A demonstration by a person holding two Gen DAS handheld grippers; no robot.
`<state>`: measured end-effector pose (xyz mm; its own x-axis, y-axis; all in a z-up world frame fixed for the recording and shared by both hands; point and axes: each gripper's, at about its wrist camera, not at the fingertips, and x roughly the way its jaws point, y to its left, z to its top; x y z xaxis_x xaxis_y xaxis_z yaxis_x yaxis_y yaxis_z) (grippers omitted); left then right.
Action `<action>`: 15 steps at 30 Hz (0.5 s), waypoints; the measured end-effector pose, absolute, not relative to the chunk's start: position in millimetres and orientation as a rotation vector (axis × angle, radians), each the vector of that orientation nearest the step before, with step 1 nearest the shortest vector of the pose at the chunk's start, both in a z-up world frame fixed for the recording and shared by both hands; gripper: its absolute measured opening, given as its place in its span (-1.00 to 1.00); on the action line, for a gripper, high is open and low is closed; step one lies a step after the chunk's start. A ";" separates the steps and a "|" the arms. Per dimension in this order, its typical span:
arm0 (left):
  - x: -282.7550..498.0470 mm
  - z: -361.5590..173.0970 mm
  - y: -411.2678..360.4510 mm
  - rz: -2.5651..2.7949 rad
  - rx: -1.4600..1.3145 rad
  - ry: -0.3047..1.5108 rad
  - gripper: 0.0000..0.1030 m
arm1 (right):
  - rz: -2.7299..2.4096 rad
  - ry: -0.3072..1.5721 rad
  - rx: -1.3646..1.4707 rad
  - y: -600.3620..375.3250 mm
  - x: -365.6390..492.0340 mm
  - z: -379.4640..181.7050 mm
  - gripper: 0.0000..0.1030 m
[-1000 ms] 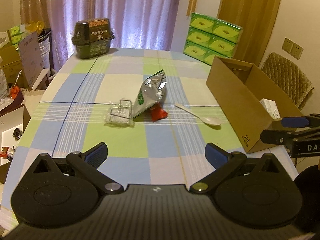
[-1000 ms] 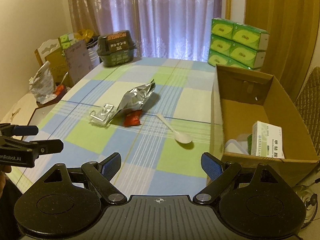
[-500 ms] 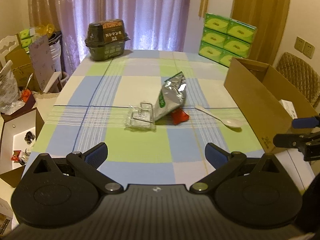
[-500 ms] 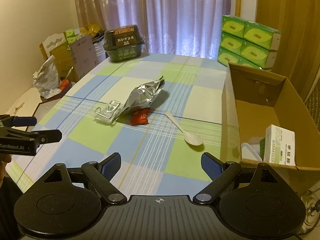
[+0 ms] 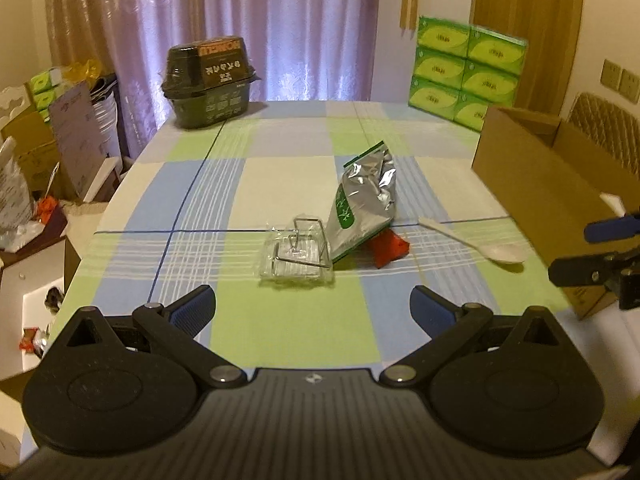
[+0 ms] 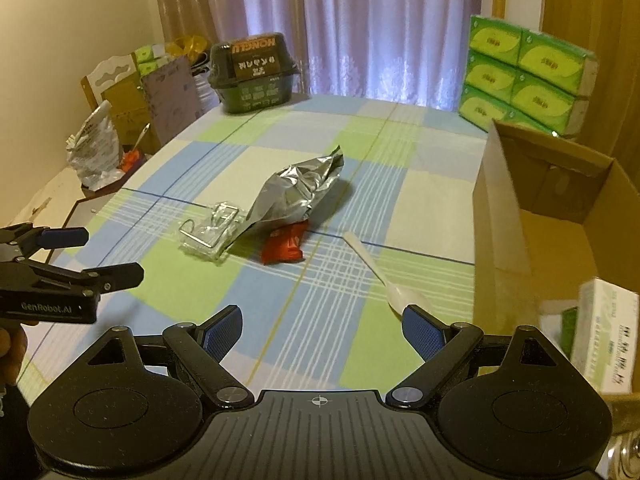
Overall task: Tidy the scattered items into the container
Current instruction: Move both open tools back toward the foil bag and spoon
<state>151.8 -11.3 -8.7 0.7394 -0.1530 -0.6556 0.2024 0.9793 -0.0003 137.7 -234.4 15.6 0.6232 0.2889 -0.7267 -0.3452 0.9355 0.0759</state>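
Both grippers hover above the near edge of the checked tablecloth [image 5: 280,184], the left gripper [image 5: 312,306] and the right gripper [image 6: 322,326] each with fingers spread wide and holding nothing. Mid-table a crumpled silver foil pouch [image 5: 366,204] leans over a red packet [image 5: 388,246], touching a clear plastic pack with a wire hook [image 5: 298,254]. A white plastic spoon [image 6: 386,276] lies near the open cardboard box [image 6: 532,216], which holds a white medicine carton [image 6: 604,344].

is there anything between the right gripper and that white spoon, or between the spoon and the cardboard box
Nothing visible. The right gripper, fingers open, has the white spoon lying on bare tablecloth just ahead. The open-topped cardboard box stands right beside the spoon; only its near wall must be cleared.
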 end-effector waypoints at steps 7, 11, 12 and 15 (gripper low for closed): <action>189.4 -37.9 -18.1 -0.189 0.136 0.737 0.97 | 0.362 0.857 -0.080 -236.5 173.0 -9.7 0.79; 204.0 -50.2 -22.0 -0.195 0.167 0.736 0.97 | 0.335 0.873 -0.091 -243.6 187.0 -21.8 0.78; 207.2 -53.0 -22.4 -0.197 0.170 0.736 0.97 | 0.325 0.879 -0.093 -246.0 189.8 -25.3 0.78; 215.5 -60.3 -24.6 -0.200 0.181 0.734 0.97 | 0.298 0.893 -0.105 -251.5 196.8 -33.5 0.78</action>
